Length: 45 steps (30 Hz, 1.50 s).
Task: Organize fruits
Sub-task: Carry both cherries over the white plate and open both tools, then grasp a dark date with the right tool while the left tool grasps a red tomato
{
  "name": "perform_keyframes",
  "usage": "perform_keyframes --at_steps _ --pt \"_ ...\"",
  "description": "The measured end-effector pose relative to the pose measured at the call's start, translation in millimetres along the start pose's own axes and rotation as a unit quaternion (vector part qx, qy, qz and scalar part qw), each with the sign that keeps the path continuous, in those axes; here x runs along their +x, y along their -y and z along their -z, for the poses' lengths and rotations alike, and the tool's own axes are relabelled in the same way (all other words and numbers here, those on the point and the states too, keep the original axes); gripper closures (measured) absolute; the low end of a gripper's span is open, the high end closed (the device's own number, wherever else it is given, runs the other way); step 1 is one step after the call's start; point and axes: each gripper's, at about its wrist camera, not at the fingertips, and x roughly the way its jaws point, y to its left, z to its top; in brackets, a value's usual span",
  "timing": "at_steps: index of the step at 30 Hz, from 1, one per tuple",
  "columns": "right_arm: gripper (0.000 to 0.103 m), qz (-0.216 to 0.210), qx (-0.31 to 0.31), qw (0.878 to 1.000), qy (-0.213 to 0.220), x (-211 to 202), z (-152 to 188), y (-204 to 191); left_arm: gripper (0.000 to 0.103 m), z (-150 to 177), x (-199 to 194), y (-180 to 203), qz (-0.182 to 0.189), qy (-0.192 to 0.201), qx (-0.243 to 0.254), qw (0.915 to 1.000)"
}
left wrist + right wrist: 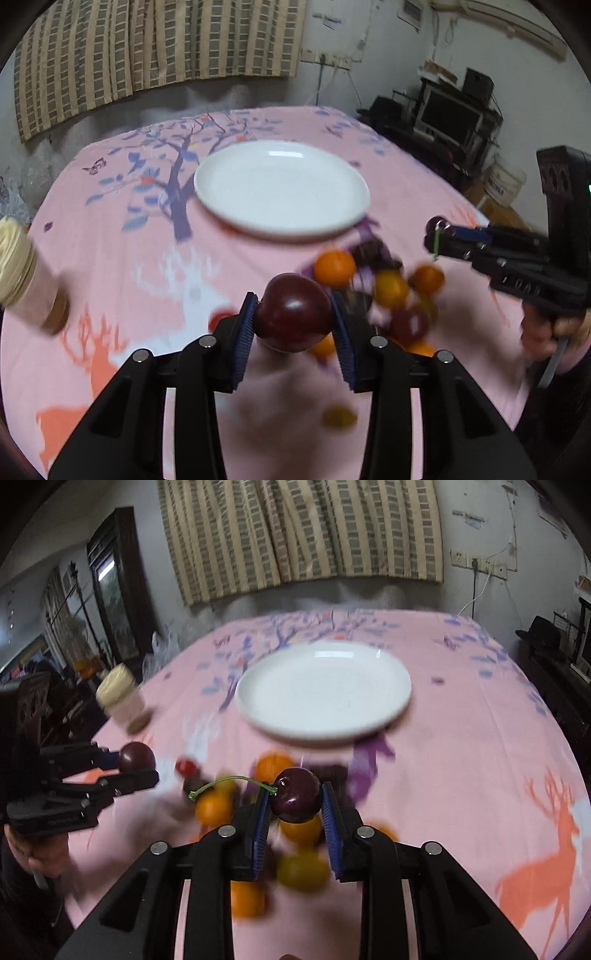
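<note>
My left gripper (pixel 294 317) is shut on a dark red plum (pixel 293 317), held above the pink cloth; it also shows in the right wrist view (pixel 136 764) at the left. My right gripper (pixel 295 801) is shut on a dark cherry (pixel 297 799) with a green stem; it shows in the left wrist view (pixel 437 230) at the right. A white plate (pixel 280 190) lies empty beyond both, also seen in the right wrist view (pixel 325 690). Several small orange, yellow and red fruits (pixel 391 288) lie in a blurred heap below the grippers (pixel 301 871).
A jar with a cream lid (pixel 22 273) stands at the table's left edge, also in the right wrist view (pixel 122 698). A pink patterned tablecloth (pixel 129 258) covers the table. Dark furniture and a screen (pixel 450 110) stand at the back right.
</note>
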Motion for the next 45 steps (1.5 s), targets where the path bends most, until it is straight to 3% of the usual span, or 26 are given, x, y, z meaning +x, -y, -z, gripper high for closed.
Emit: perform_keyframes --at_steps 3,7,16,19,22,23,24,31,39,43,45 --pt "0.076 0.024 0.011 1.0 -0.017 51.7 -39.6 3.7 0.064 -48.8 43.2 -8.8 -0.013 -0.004 -0.025 0.9996" --pt "0.076 0.057 0.019 0.997 -0.055 105.5 -61.1 11.4 0.064 -82.8 93.2 -17.6 -0.037 -0.032 -0.04 0.998" --pt "0.074 0.088 0.01 0.99 -0.112 153.6 -60.1 20.3 0.064 -89.3 152.4 -31.4 -0.074 -0.093 -0.048 0.9918" --pt "0.062 0.094 0.007 0.989 -0.11 146.4 -58.1 21.5 0.063 -87.1 147.0 -28.6 -0.084 -0.087 -0.037 0.992" --pt "0.052 0.088 0.016 0.992 -0.088 121.6 -56.5 25.0 0.034 -87.3 122.4 -29.7 -0.087 -0.057 -0.041 0.9937" --pt "0.047 0.085 0.019 0.993 -0.08 112.8 -55.9 26.8 0.017 -87.1 112.0 -30.2 -0.091 -0.043 -0.043 0.994" --pt "0.044 0.083 0.021 0.994 -0.073 104.7 -54.7 27.7 0.011 -86.3 101.2 -30.8 -0.097 -0.03 -0.047 0.9937" --pt "0.043 0.047 0.026 0.997 -0.06 64.1 -19.5 28.8 0.01 -45.7 46.5 -44.0 -0.114 0.011 -0.059 0.9916" --pt "0.043 0.043 -0.007 0.995 -0.094 70.4 5.2 16.9 0.01 1.3 27.0 -88.4 -0.12 -0.003 -0.126 0.9847" --pt "0.045 0.046 -0.02 0.993 -0.107 78.3 9.1 14.3 0.01 7.3 22.7 -91.1 -0.113 -0.003 -0.128 0.9853" --pt "0.051 0.045 -0.026 0.992 -0.116 83.5 11.5 13.8 0.01 8.4 20.5 -87.8 -0.107 -0.001 -0.122 0.9867"
